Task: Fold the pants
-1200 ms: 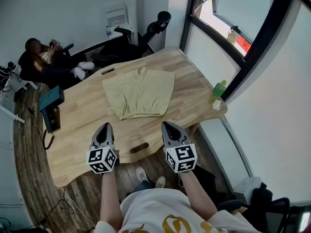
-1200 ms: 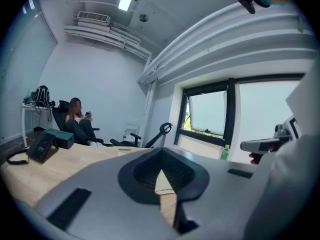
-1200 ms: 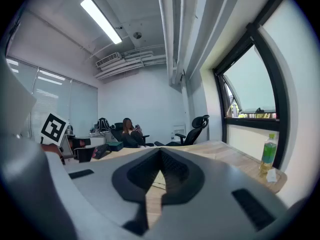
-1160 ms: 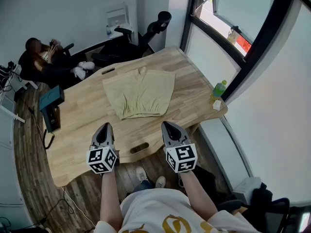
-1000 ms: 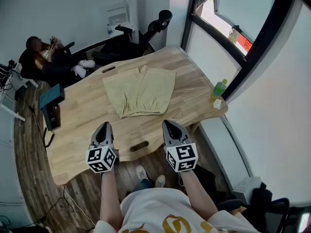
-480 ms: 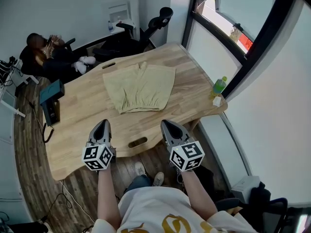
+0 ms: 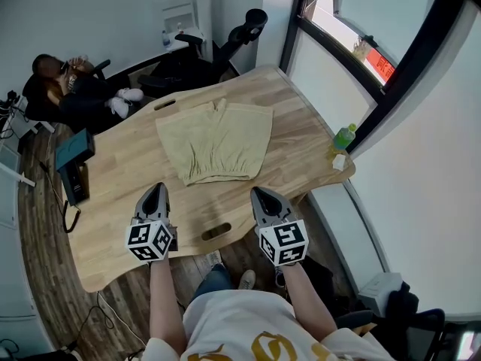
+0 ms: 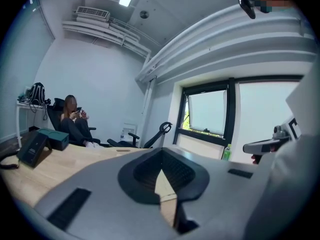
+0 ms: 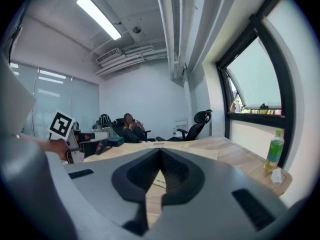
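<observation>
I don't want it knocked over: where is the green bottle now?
In the head view, the green bottle stands at the right edge of the table by the window, right of the pants.

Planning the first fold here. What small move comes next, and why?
Probably reach both grippers forward and open them: the pants lie flat, untouched, mid-table, while the left gripper and right gripper hang shut over the near edge of the table.

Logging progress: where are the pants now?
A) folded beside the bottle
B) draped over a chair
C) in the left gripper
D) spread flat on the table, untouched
D: the pants lie spread on the table; left gripper and right gripper hover shut, short of them.
</observation>
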Available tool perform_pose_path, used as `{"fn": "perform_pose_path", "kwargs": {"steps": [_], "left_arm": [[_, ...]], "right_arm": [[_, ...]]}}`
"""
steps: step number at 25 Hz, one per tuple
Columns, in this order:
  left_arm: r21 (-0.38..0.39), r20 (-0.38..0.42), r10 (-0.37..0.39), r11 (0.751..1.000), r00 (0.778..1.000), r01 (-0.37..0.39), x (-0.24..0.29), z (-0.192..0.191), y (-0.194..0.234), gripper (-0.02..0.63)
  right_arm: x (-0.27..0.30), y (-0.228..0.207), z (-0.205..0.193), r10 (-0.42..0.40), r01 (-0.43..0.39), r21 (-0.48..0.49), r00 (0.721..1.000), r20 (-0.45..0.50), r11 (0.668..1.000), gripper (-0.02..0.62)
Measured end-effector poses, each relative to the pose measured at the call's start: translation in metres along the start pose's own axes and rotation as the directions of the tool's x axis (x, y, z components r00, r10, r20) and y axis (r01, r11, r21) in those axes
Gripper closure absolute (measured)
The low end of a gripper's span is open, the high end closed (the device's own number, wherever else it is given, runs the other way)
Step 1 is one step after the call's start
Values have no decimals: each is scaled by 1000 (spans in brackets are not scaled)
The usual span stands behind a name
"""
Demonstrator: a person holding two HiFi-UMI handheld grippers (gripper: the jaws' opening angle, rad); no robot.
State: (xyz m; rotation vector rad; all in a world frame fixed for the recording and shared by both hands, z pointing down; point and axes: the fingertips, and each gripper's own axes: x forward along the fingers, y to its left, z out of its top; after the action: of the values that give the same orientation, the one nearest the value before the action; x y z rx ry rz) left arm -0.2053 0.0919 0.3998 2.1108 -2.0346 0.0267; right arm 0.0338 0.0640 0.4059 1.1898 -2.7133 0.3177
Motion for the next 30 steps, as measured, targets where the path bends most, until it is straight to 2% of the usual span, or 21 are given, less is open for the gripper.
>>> {"fn": "perform_pose_path", "kwargs": {"steps": [5, 9, 14, 21, 24, 26, 30], "left_arm": [[-16, -6, -2, 1000, 1000, 2, 39, 3, 39, 600], [-17, -6, -30, 999, 1000, 30, 72, 11, 63, 600], [-29, -41, -58, 998, 998, 57, 103, 5, 91, 600], [-30, -75, -79, 997, 994, 77, 138, 0, 116, 600], [-59, -54, -96, 994, 994, 93, 147, 3, 119, 600], [-72, -48, -107, 992, 993, 104, 154, 3, 120, 600], [-42, -77, -94, 995, 993, 91, 161, -6, 123, 600]], "right_arm": [[51, 2, 1, -21, 21, -6, 999, -26, 1000, 591], [97, -2, 7, -79, 78, -23, 996, -51, 997, 589], [140, 16, 7, -53, 53, -5, 995, -84, 999, 589], [169, 20, 4, -98, 97, -10, 989, -113, 995, 589], [175, 18, 1, -118, 117, -9, 984, -133, 993, 589], [180, 17, 1, -114, 113, -12, 985, -133, 993, 589], [189, 19, -8, -92, 91, -14, 984, -150, 996, 590]]}}
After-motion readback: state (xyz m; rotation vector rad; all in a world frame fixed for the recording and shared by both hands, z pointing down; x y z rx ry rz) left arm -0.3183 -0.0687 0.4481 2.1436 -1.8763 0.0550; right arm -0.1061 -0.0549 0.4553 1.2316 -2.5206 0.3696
